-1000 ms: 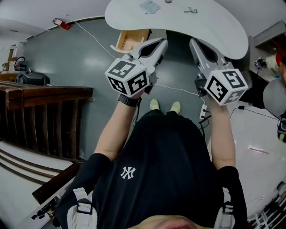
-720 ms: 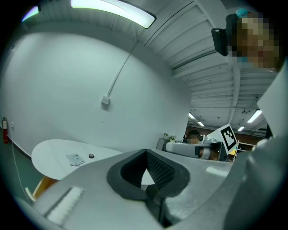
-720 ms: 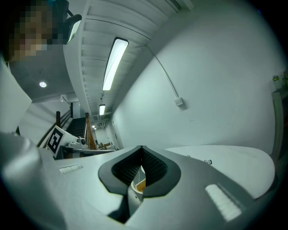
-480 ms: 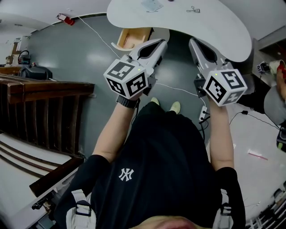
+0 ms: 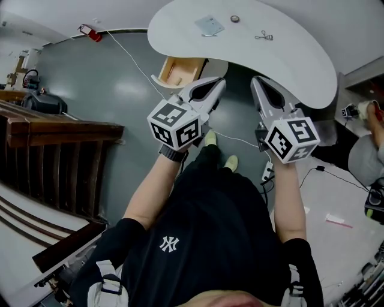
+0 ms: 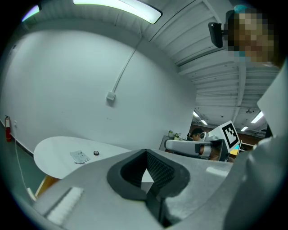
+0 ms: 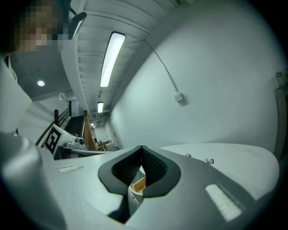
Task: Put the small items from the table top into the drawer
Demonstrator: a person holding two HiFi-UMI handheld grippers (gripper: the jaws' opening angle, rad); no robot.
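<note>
Nearest, the left gripper and right gripper are held level in front of the body, short of the table, both with jaws closed on nothing, probably because the approach is only starting. Beyond them the wooden drawer stands pulled out under the table's near edge, ready to receive things, though the tabletop hides most of its inside. Farthest, a flat packet, a small round item too tiny to identify, and a binder clip lie on the table top.
</note>
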